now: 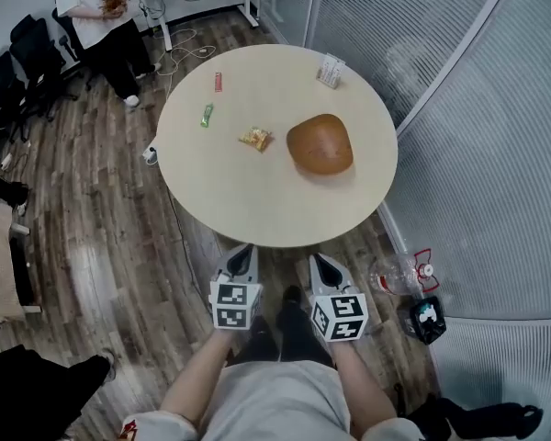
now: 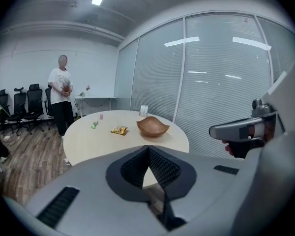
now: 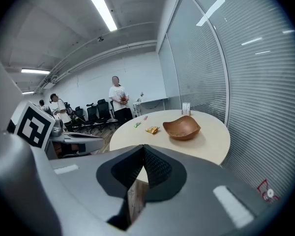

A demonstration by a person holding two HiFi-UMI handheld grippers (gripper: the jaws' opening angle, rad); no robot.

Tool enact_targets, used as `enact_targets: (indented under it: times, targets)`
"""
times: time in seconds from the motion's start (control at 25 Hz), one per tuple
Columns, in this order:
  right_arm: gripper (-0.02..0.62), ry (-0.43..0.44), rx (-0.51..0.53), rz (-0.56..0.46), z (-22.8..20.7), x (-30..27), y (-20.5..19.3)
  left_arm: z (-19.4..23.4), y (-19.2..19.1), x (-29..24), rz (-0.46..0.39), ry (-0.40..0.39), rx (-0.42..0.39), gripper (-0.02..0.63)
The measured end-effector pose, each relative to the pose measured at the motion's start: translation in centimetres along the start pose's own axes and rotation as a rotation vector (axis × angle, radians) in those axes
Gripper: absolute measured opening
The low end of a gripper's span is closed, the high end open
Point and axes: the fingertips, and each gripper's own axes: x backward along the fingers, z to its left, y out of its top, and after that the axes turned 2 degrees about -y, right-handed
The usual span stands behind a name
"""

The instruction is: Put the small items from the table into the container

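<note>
1. Nearest, the left gripper point(image 1: 241, 252) and right gripper point(image 1: 322, 263) are held side by side just short of the round table point(image 1: 257, 211). Both pairs of jaws are pressed together with nothing between them, which is sensible while nothing is within reach.
2. The wooden bowl point(image 1: 320, 143), the container, stands on the table's right half and looks empty.
3. The small items lie to its left: a yellow snack packet point(image 1: 255, 139) near the bowl, and a green wrapper point(image 1: 207, 114) and red wrapper point(image 1: 218, 82) farther off and apart from each other — each likely needs its own pick.
4. A white stand point(image 1: 331, 70) sits at the far edge — possibly not part of the task.
</note>
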Motion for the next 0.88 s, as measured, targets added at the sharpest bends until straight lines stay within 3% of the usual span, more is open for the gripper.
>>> enact_targets:
  times: [0.56, 0.88]
  targets:
    - [0.002, 0.09, 0.026, 0.043, -6.5, -16.7, 7.4, 5.8, 5.6, -17.8, 0.075, -0.002, 0.038, 0.006]
    - [0.002, 0.056, 0.017, 0.103, -9.4, -23.0, 8.1, 11.2, 8.0, -25.1, 0.125, 0.013, -0.004, 0.006]
